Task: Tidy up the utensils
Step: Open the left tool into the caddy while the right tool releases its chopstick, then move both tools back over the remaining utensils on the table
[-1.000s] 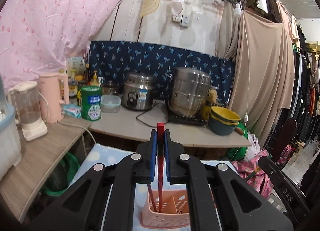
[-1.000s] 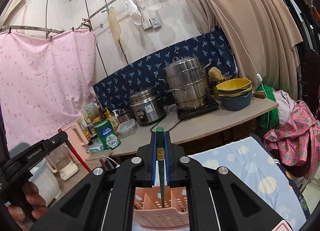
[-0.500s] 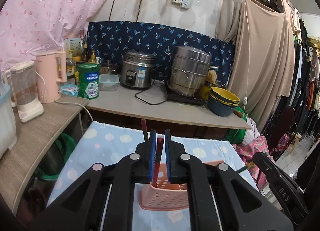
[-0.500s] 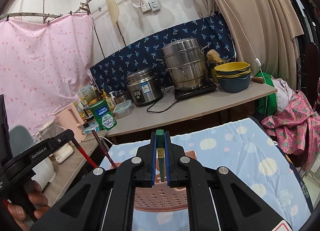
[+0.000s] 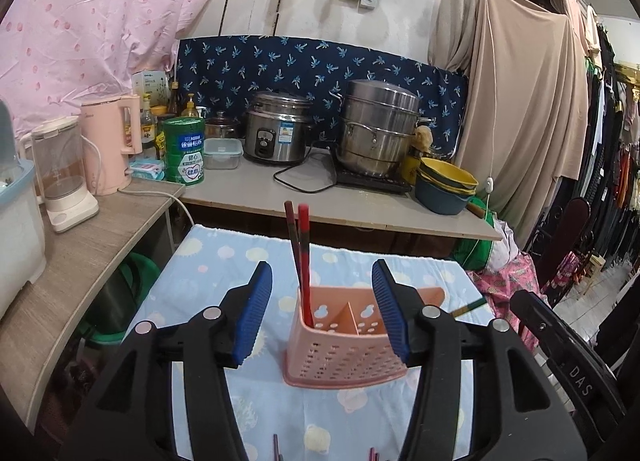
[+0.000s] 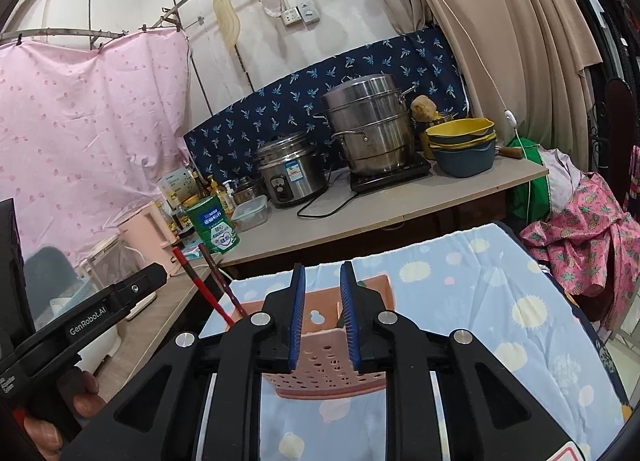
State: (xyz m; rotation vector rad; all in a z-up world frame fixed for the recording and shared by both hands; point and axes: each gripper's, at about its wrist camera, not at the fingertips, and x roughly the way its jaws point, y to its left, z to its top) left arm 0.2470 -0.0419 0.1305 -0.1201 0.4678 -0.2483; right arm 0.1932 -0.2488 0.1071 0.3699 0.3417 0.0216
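Observation:
A pink perforated utensil holder (image 5: 344, 341) stands on the blue patterned cloth (image 5: 224, 261). Two red chopsticks (image 5: 303, 261) stand in its left compartment. My left gripper (image 5: 322, 317) is open and empty, with the holder between its blue pads. My right gripper (image 6: 322, 317) is open and empty, just above the holder (image 6: 320, 357). A green chopstick tip (image 6: 361, 284) shows past the right finger, and its end (image 5: 470, 307) sticks out right of the holder. The red chopsticks (image 6: 208, 289) lean left in the right wrist view.
A counter (image 5: 320, 201) behind holds a rice cooker (image 5: 278, 133), a steel steamer pot (image 5: 378, 129), stacked bowls (image 5: 446, 185) and a green tin (image 5: 185, 151). A wooden shelf (image 5: 80, 237) with a kettle and blender is at left. More chopstick ends (image 5: 276, 447) lie near the cloth's front edge.
My left gripper let go of the red chopstick, which now stands in the holder, and opened wide. My right gripper let go of the green chopstick and opened. Both pulled back.

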